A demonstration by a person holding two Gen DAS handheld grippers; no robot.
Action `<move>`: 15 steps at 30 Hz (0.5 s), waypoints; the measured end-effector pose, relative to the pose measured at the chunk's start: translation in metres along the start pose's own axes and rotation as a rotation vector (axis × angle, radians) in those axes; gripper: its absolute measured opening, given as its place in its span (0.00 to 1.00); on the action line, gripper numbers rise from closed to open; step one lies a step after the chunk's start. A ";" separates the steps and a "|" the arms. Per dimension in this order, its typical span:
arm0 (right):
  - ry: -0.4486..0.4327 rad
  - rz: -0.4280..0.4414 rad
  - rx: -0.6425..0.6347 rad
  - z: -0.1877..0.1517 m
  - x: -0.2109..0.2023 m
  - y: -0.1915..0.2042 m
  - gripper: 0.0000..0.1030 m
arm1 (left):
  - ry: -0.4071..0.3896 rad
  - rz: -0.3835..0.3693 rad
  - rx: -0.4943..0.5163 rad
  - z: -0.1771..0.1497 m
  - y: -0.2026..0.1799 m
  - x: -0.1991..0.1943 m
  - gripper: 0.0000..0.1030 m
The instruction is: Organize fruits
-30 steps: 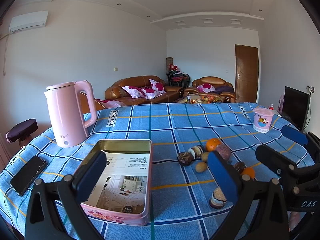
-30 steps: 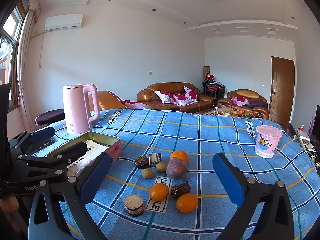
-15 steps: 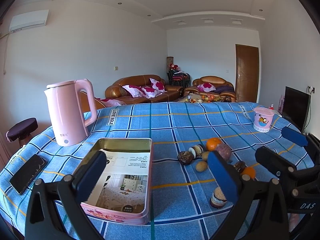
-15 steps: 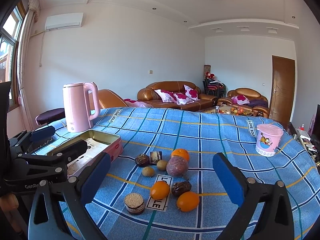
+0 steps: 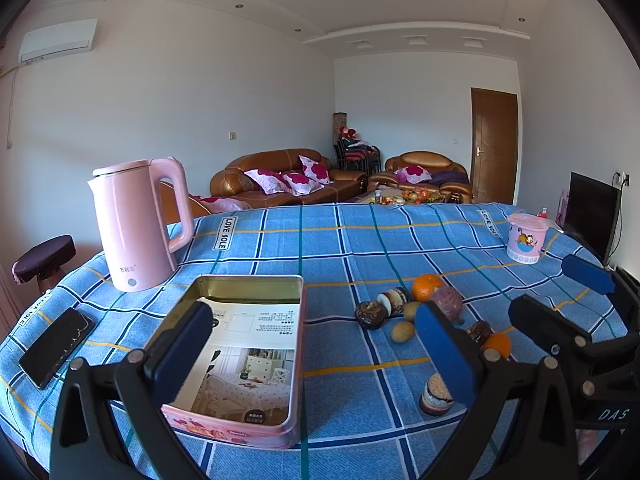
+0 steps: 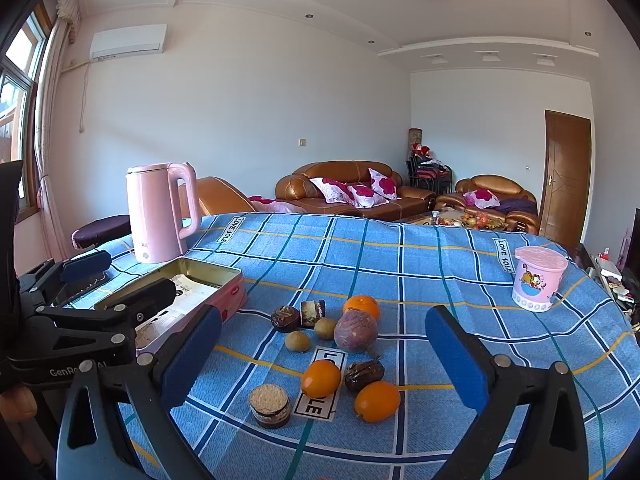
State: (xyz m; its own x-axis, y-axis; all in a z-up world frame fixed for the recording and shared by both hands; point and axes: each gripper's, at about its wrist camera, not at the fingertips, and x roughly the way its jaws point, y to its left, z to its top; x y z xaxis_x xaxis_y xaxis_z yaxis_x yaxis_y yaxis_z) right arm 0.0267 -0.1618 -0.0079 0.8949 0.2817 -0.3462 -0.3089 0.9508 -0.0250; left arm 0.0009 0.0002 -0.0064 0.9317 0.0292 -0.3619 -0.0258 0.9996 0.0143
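A cluster of fruit and snacks lies on the blue checked tablecloth: three oranges (image 6: 321, 378), a purple round fruit (image 6: 355, 330), two small brown-green fruits (image 6: 297, 341), dark cakes (image 6: 285, 318) and a round biscuit cake (image 6: 269, 405). The cluster also shows in the left wrist view (image 5: 428, 287). An open pink tin (image 5: 245, 292) with a leaflet inside sits left of it. My left gripper (image 5: 314, 350) is open and empty above the tin's near right part. My right gripper (image 6: 324, 356) is open and empty just short of the fruit.
A pink kettle (image 5: 136, 222) stands at the back left, a black phone (image 5: 56, 346) lies at the left edge, and a pink lidded cup (image 6: 538, 278) stands at the far right. Sofas and a door are beyond the table.
The right gripper has edged slightly forward and down toward the fruit. The left gripper has barely moved.
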 end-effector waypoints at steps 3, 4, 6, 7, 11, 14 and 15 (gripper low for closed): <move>0.000 0.000 0.000 0.000 0.000 0.000 0.99 | 0.000 0.000 0.000 0.000 0.000 0.000 1.00; 0.000 0.000 0.000 0.000 0.000 0.000 0.99 | 0.001 0.000 0.001 0.000 0.000 0.000 1.00; -0.001 -0.001 0.000 0.000 0.000 0.000 0.99 | 0.002 -0.001 -0.001 -0.001 0.000 0.000 1.00; 0.000 -0.001 0.000 -0.001 0.000 0.000 0.99 | 0.003 -0.001 -0.001 -0.001 0.000 0.001 1.00; 0.003 -0.002 0.004 -0.003 0.001 -0.002 0.99 | 0.010 -0.001 0.000 -0.004 -0.001 0.004 1.00; 0.008 -0.009 -0.003 -0.005 0.001 -0.005 0.99 | 0.024 -0.019 -0.014 -0.008 -0.003 0.008 1.00; 0.012 -0.022 -0.008 -0.007 0.001 -0.007 0.99 | 0.029 -0.036 -0.025 -0.010 -0.004 0.010 1.00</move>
State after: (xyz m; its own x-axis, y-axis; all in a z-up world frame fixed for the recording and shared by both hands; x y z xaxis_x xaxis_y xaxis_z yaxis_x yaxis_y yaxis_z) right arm 0.0278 -0.1694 -0.0147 0.8975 0.2590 -0.3568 -0.2920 0.9556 -0.0407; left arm 0.0067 -0.0033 -0.0191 0.9214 -0.0070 -0.3885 -0.0020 0.9997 -0.0227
